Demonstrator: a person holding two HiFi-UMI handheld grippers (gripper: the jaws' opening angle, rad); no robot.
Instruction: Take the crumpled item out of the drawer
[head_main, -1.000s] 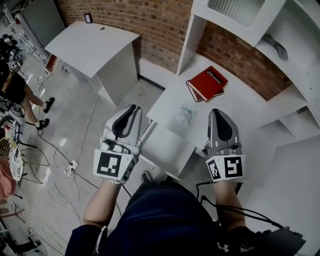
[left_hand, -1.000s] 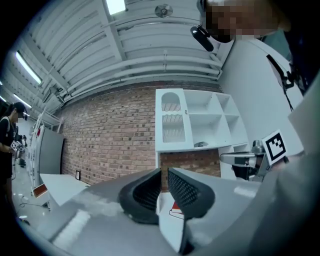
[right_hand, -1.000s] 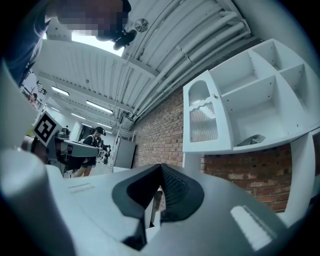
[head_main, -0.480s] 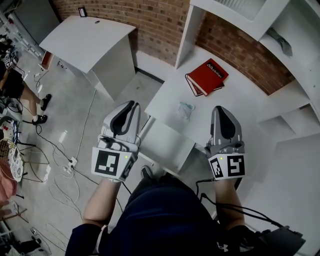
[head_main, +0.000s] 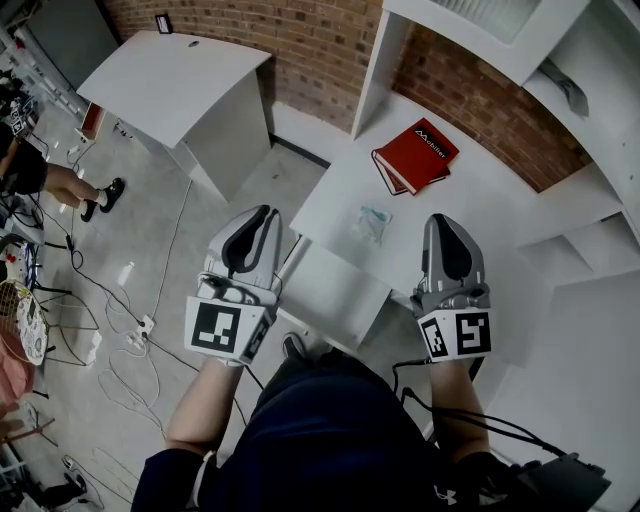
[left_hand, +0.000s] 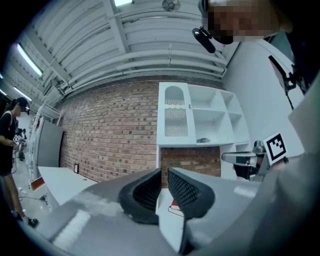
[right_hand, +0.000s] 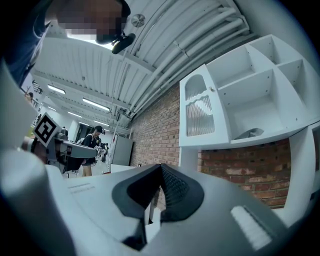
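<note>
White laminate is filling nearly everything ahead of the tongs. One desk (head_main: 480, 215) is running forward from their tips to the brick wall. One lower white panel (head_main: 335, 292), probably the drawer, is jutting out under the desk's near edge between the two tools, though I cannot tell whether it is pulled open. The left tongs (head_main: 268, 214) are hanging just off the desk's near left corner, their jaws standing a thin slit apart and pinching nothing. The right tongs (head_main: 441, 220) are hovering over the desk's near edge, pressed fully together and likewise empty. Both are pointing level and side by side, which is looking to me like a neutral ready stance and not a reach. One crumpled item (head_main: 372, 222), a small clear wad, is lying on the desktop, just ahead of the tips and between the two tools, nearer the right tongs. Since it is sitting on top and not in the drawer, the removal is seeming done, or this wad is not the one meant. Two red books (head_main: 418, 158), as far as I can tell, are lying stacked farther ahead toward the wall, well apart from the wad, likely parked out of the working space. One separate white table (head_main: 170, 85) is standing far ahead and to the left of the left tongs.
</note>
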